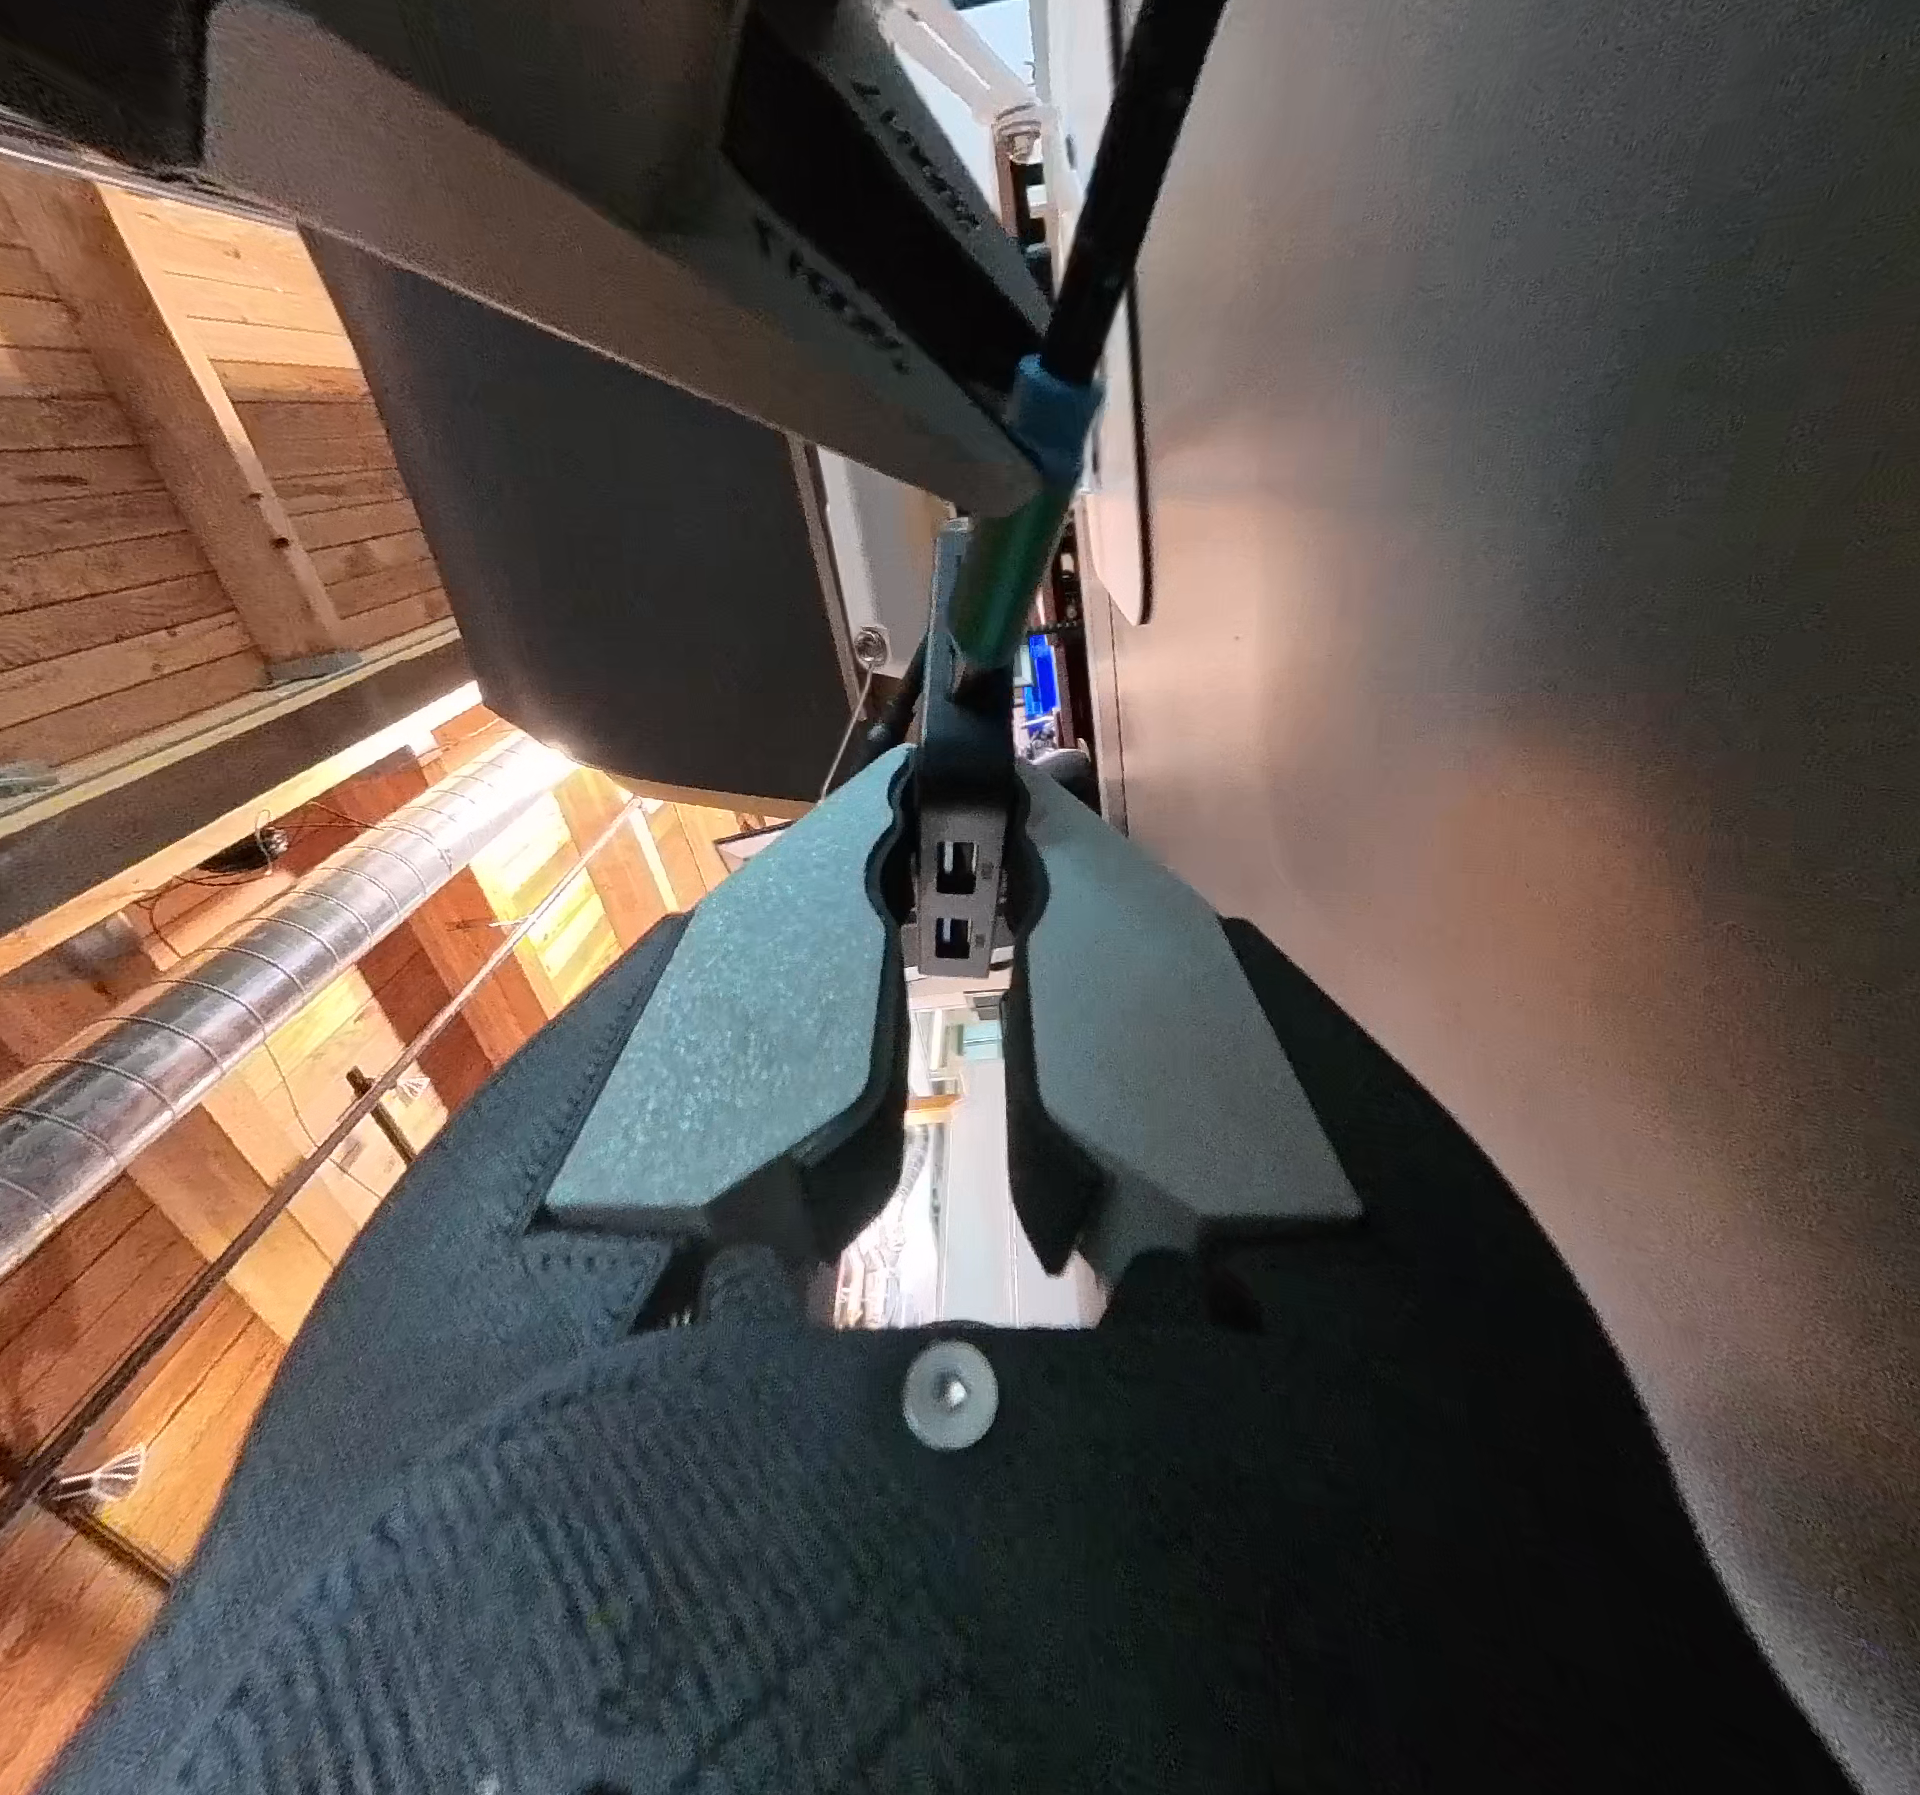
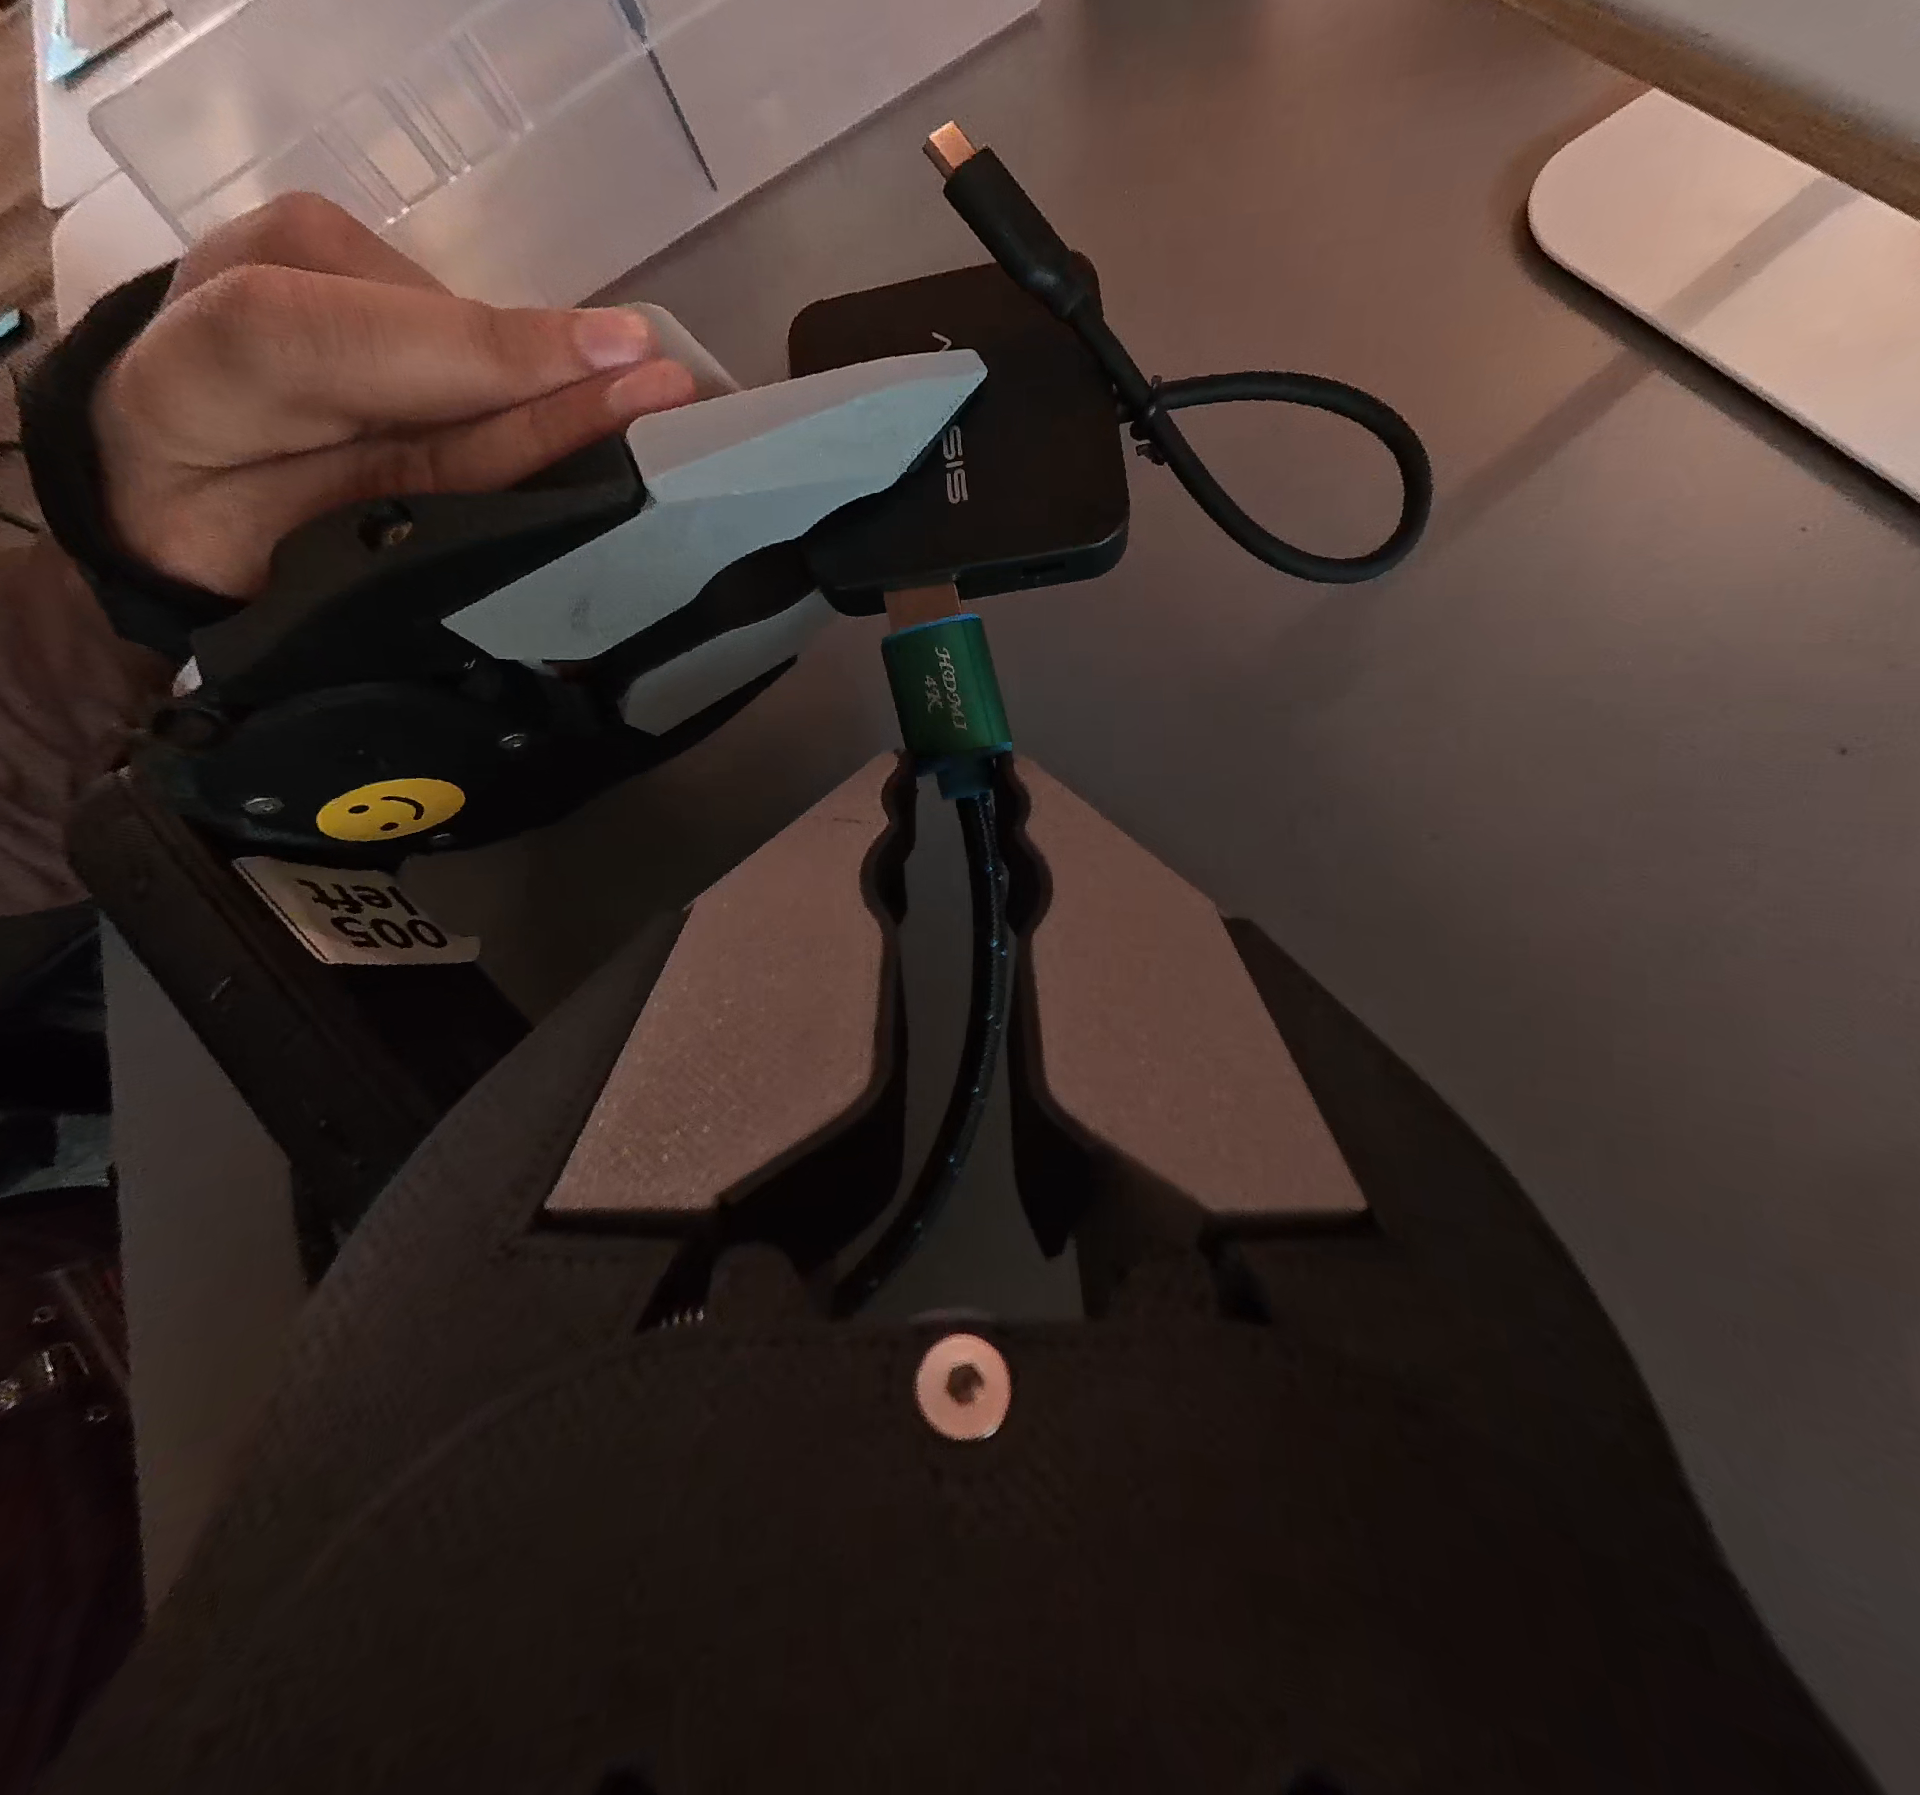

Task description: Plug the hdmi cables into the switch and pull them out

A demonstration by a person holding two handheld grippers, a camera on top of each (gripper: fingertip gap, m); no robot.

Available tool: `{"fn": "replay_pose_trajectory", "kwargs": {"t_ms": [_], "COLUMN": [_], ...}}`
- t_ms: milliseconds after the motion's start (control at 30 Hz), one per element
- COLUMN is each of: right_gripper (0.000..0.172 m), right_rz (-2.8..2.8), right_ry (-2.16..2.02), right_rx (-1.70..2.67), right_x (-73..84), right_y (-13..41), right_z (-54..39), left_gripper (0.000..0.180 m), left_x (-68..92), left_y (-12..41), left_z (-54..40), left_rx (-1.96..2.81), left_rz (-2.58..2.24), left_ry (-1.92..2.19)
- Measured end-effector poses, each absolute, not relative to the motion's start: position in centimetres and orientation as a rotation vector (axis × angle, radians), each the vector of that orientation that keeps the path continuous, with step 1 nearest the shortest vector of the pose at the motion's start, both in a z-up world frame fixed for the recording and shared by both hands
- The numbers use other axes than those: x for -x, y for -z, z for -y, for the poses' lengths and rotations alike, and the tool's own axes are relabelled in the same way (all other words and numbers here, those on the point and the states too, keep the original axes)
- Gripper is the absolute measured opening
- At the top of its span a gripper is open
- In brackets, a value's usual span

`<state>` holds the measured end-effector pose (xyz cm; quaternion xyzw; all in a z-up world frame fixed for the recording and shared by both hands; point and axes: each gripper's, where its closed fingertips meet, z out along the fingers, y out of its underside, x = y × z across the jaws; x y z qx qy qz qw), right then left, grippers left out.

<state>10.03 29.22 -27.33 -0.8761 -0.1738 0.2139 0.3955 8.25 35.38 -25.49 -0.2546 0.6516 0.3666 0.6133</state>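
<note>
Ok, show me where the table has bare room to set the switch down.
Free: the grey table right of the right gripper, below the white stand foot. Crowded: top left, with the clear plastic box and the left gripper clamping the switch.

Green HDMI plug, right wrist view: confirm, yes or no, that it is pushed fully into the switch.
No: a stretch of the green HDMI plug's metal tip shows bare between its shell and the black switch.

Left gripper (image 2: 940, 457) — held in a bare hand (image 2: 343, 384), fingers clamped flat across the black switch (image 2: 997, 415). Right gripper (image 2: 956, 789) — fingers nearly closed, tips pinching the HDMI cable (image 2: 982, 914) just behind its green plug.
</note>
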Motion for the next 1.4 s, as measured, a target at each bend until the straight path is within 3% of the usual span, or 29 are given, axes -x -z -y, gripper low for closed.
{"fn": "replay_pose_trajectory", "kwargs": {"t_ms": [500, 533, 633, 833, 1033, 1400], "right_gripper": [0.008, 0.000, 0.000, 0.000, 0.025, 0.017], "right_rz": [0.413, 0.394, 0.399, 0.500, 0.683, 0.781], "right_ry": [-0.547, -0.541, -0.782, -0.334, -0.334, -0.184], "right_rx": [2.217, 2.203, 2.017, 2.092, 2.152, 2.238], "right_x": [-10.0, -10.0, -7.2, -11.4, -10.0, -10.1], "right_y": [27.2, 27.3, 24.0, 24.9, 26.6, 29.5], "right_z": [-29.4, -29.7, -29.8, -29.8, -28.4, -28.5], "left_gripper": [0.010, 0.010, 0.011, 0.011, 0.011, 0.011], "left_x": [-7.9, -8.3, -10.4, -9.5, -8.7, -9.2], "left_y": [26.7, 27.3, 27.9, 27.8, 26.9, 27.2], "left_z": [-35.4, -35.0, -32.3, -34.2, -35.1, -34.3], "left_rx": [0.619, 0.607, 0.558, 0.589, 0.612, 0.581], "left_rz": [-1.554, -1.585, -1.628, -1.619, -1.583, -1.601], "left_ry": [-0.867, -0.840, -0.741, -0.760, -0.755, -0.743]}}
